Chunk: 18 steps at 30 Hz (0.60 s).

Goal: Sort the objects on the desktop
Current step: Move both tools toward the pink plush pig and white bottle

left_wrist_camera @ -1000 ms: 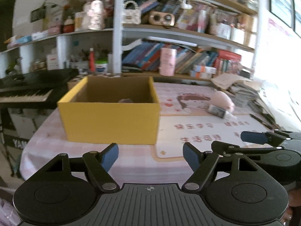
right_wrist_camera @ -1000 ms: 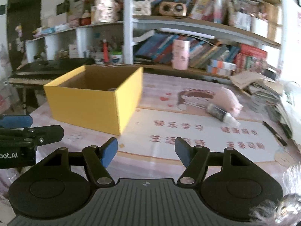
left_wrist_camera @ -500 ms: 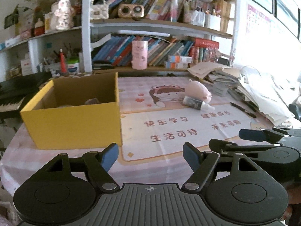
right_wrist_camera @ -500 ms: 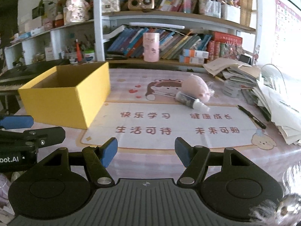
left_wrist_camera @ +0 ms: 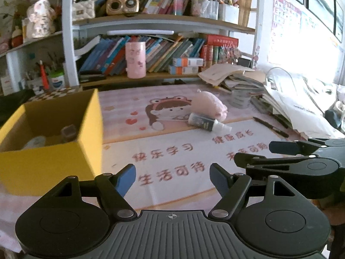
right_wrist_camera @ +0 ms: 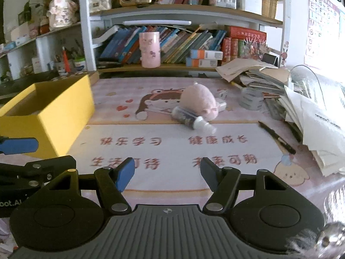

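Spray bottle (right_wrist_camera: 189, 117) lies touching plush toy (right_wrist_camera: 199, 103); both tongs, left (left_wrist_camera: 172, 180) and right (right_wrist_camera: 163, 176), spread, empty. Risk: bottle rolls off when nudged, or plush snags.

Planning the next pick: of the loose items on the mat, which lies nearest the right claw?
The black pen, off to the right by the paper pile; the spray bottle and pink plush lie farther back.
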Available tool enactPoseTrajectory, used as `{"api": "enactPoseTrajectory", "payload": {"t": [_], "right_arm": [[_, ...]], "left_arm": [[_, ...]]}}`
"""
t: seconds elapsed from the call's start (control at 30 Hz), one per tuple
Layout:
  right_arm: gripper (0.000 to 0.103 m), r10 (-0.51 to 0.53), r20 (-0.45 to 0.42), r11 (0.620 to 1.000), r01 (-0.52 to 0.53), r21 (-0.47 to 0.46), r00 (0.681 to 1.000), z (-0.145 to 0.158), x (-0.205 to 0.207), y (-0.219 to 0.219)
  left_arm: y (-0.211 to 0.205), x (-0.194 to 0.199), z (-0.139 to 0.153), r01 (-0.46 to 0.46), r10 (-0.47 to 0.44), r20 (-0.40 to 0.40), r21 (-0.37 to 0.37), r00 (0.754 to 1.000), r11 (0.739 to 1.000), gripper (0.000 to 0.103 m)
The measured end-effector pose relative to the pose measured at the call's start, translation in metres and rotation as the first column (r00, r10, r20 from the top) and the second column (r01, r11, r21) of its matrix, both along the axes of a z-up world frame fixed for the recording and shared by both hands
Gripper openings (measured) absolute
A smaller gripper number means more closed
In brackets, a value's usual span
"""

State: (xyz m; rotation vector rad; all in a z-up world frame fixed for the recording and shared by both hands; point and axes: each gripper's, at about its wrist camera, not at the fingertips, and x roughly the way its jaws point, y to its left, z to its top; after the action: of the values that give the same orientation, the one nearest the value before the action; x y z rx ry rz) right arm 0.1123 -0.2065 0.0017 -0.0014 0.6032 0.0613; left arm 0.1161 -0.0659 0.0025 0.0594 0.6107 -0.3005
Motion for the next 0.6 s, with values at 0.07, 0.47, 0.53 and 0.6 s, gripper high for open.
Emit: {"api": "enactPoseTrajectory", "payload": {"t": [0.07, 0.47, 0.53, 0.6], "right_arm": [[0.065, -0.007, 0.002, 1.0, 0.007, -0.004, 1.0, 0.001, 0.008, -0.011], [0.065, -0.01, 0.014, 1.0, 0.01, -0.019, 1.0, 0.004, 0.06, -0.075], [0.065, -0.003, 0.018, 1.0, 0.004, -0.024, 1.0, 0.004, 0.066, -0.084], [0.065, -0.005, 0.016, 1.0, 0.006, -0.024, 1.0, 0.002, 0.073, -0.093]], "left_arm": [[-0.01, 0.011, -0.001, 0.005, -0.005, -0.006, -0.006, 1.0, 1.0, 0.078], [-0.06, 0.064, -0.009, -0.049, 0.046, -0.055, -0.053, 0.997, 0.997, 0.078], [-0.069, 0.075, -0.013, -0.056, 0.052, -0.066, -0.056, 0.996, 0.997, 0.078], [-0.078, 0.087, -0.017, -0.067, 0.062, -0.077, -0.06, 0.995, 0.996, 0.078]]}}
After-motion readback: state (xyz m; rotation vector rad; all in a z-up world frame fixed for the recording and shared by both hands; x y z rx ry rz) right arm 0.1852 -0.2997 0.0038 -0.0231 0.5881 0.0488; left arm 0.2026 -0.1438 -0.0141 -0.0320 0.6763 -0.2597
